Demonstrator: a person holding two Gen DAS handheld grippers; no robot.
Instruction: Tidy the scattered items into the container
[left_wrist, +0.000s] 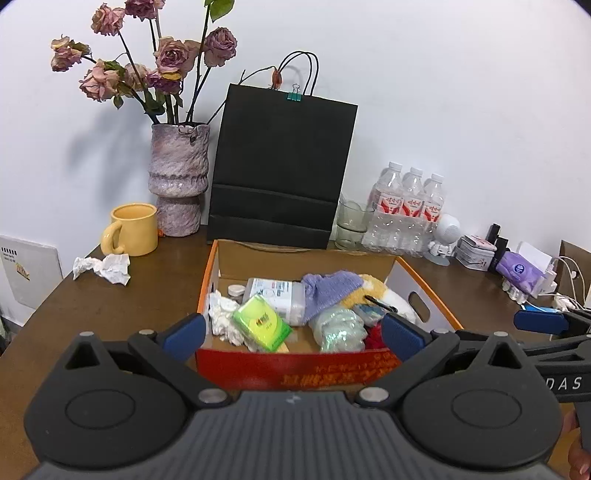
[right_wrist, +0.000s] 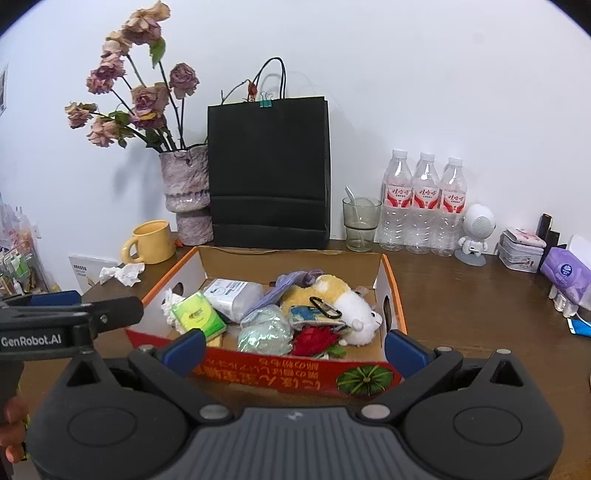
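An open cardboard box (left_wrist: 424, 284) (right_wrist: 390, 284) with a red front stands on the brown table. It holds a green tissue pack (left_wrist: 261, 324) (right_wrist: 198, 314), a white packet (left_wrist: 281, 295), a purple cloth (left_wrist: 330, 290), a yellow-white plush toy (right_wrist: 334, 299), a clear wrapped bundle (left_wrist: 338, 328) and a red item (right_wrist: 314, 341). My left gripper (left_wrist: 293, 334) is open and empty in front of the box. My right gripper (right_wrist: 295, 347) is open and empty, also in front of the box. A crumpled white tissue (left_wrist: 103, 267) (right_wrist: 123, 273) lies on the table left of the box.
A yellow mug (left_wrist: 133, 229), a vase of dried roses (left_wrist: 179, 184) and a black paper bag (left_wrist: 280, 170) stand behind the box. A glass (right_wrist: 360, 223), three water bottles (right_wrist: 424, 206), a white robot figure (right_wrist: 476, 232), a tin (right_wrist: 521, 249) and a purple wipes pack (right_wrist: 565, 275) line the right.
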